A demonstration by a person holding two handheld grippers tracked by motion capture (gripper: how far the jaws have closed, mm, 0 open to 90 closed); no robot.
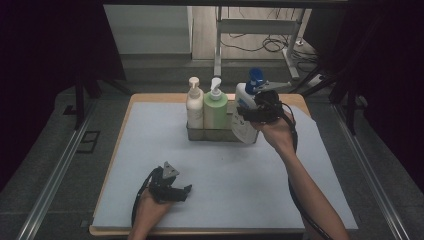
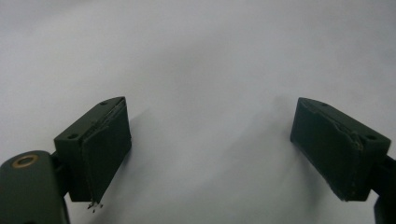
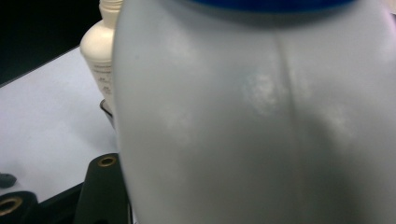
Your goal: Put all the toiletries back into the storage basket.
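A white pump bottle with a blue pump head is tilted at the right end of a grey metal caddy. My right gripper is shut on the bottle's upper body from the right. In the right gripper view the white bottle is pressed close against the camera, its blue cap at the top edge. Whether its base rests inside the caddy I cannot tell. My left gripper lies low on the mat near the front left. Its jaws stand wide open with nothing between them.
A cream pump bottle and a green pump bottle stand upright in the caddy; the cream bottle also shows beside the white one. A pale blue mat covers the wooden table. Metal rails run along both sides.
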